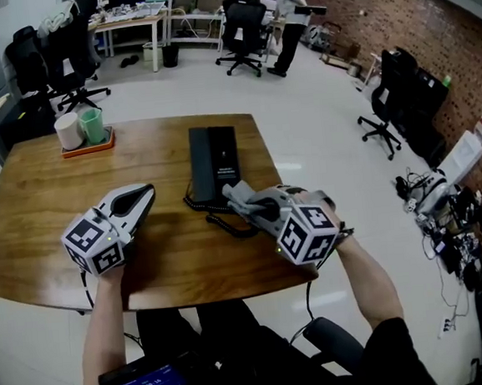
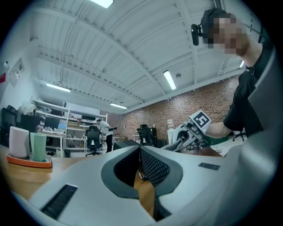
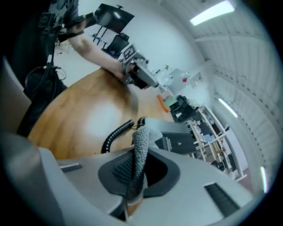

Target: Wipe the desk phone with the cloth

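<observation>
The black desk phone lies flat on the wooden worktop, a little past its middle, with its long side running away from the person. Its coiled cord loops over the wood off the near end.

The grey cloth sits at the phone's near right corner, pinched in the right tool. In the right gripper view the jaws are closed on the cloth. A folded strip of it stands up between the pads and reaches over the near edge of the phone, beside the cord. Whether the cloth presses on the phone or only hangs just over it cannot be told.

The left tool rests on the worktop to the left of the phone, near it but apart, with its tip aimed towards the phone. In the left gripper view its jaws meet at the tips with nothing between them, and only wood shows through the gap lower down.

At the far left corner of the worktop, well apart from the phone, an orange tray holds a white cup and a green cup standing side by side. What is inside the cups cannot be seen.
</observation>
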